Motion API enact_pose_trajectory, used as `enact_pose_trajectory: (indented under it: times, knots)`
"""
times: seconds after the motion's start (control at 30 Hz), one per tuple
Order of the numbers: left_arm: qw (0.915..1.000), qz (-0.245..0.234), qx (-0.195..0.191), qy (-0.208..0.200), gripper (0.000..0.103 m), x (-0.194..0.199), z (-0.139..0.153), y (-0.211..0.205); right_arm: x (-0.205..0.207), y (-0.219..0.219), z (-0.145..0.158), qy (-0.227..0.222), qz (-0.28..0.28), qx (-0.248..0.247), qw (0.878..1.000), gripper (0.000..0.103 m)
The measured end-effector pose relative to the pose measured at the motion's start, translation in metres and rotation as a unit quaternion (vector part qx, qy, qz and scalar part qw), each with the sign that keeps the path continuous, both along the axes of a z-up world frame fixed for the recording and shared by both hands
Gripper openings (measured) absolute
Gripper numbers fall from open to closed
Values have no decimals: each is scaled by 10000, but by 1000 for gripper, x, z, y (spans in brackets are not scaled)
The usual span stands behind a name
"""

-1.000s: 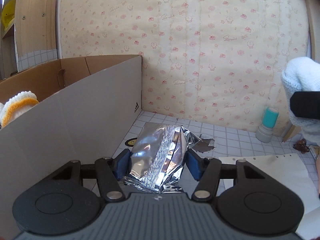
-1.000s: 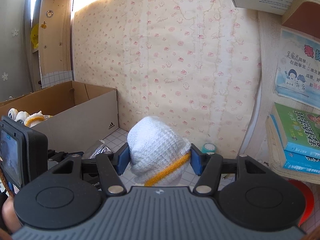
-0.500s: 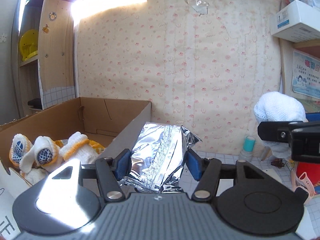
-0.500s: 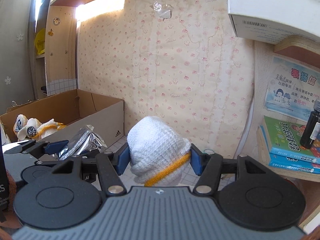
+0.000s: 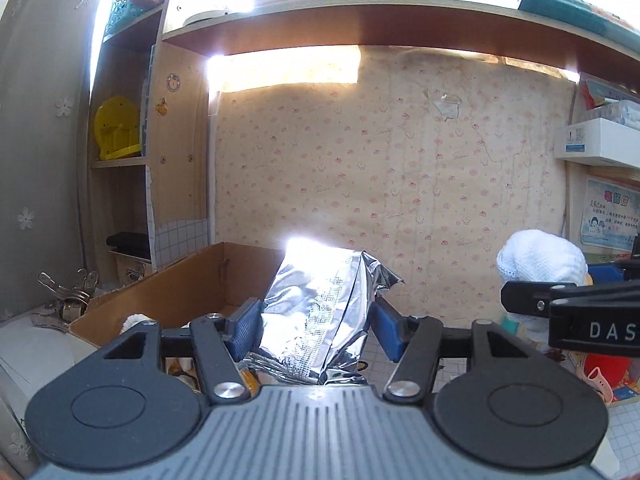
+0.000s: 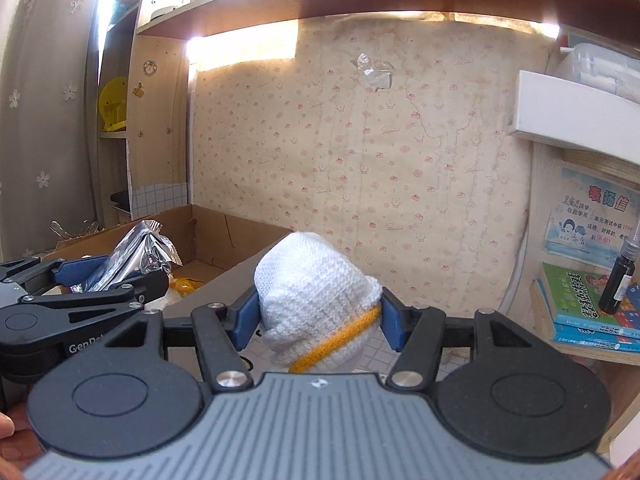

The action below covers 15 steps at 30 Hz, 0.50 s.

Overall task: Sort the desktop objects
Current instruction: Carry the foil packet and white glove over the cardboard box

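Since the earlier frame both grippers have come up w/ their loads: the cardboard box [image 5: 188, 280] wall that filled the left wrist view now sits low, its open top showing.

Left gripper [image 5: 316, 330] is clamped on a crumpled foil bag [image 5: 320, 308]; right gripper [image 6: 318, 322] is clamped on a white knit glove [image 6: 316, 300] w/ an orange cuff band.

Key relation: box lies ahead and to the left of both. Left gripper is nearer — in the right wrist view the bag is already at or over the box rim, can't tell which, while the glove is short of the near wall, off to the right. Box's long axis looks to run away from the cameras toward the wallpapered wall.

Bag: silver, shiny, wrinkled, standing roughly upright between the pads, top edge torn and flared. Glove: soft, bunched into a rounded lump, cuff end toward the camera. More gloves lie in the box.
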<state>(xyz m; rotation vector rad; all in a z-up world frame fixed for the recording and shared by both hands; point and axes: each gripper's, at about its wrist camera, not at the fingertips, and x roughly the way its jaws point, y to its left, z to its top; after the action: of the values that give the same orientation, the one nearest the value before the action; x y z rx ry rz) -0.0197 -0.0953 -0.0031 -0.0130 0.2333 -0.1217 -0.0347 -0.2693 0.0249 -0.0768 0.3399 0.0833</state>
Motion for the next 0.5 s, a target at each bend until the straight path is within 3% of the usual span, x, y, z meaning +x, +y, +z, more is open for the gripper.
enact_pose_trajectory:
  times: [0.5]
  knots:
    - [9991, 424, -76, 10, 62, 2, 5, 95, 26, 96, -1, 101, 533, -16, 9985, 60]
